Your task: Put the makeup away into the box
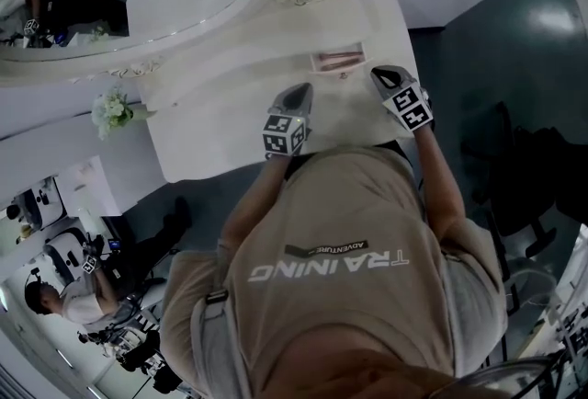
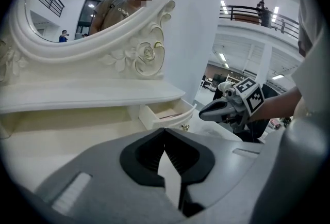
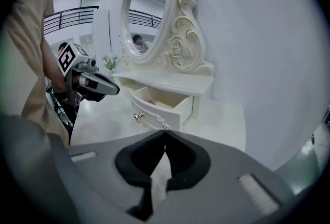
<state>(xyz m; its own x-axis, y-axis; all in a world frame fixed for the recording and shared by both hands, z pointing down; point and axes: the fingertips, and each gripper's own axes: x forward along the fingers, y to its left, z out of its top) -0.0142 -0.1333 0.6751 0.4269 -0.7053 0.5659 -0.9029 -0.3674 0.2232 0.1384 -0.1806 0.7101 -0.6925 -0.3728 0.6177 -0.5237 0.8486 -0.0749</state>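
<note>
1. Left gripper: you hold it out over the white dressing table, nose tilted downward, on the near side of the open drawer and to its left. The jaws meet at the tips, with nothing between them.
2. Right gripper: your forearm is stretched forward and the nose is tilted downward, just right of the drawer in the head view. The jaws are closed together and hold nothing.
3. The 2 grippers sit apart, 1 on each side of the drawer front.
4. Makeup: 1 pink item lies inside the open drawer; its kind cannot be made out.
5. Writing: your shirt reads "TRAINING", with a small "ADVENTURE" beside it. Both are upside down in the head view.
</note>
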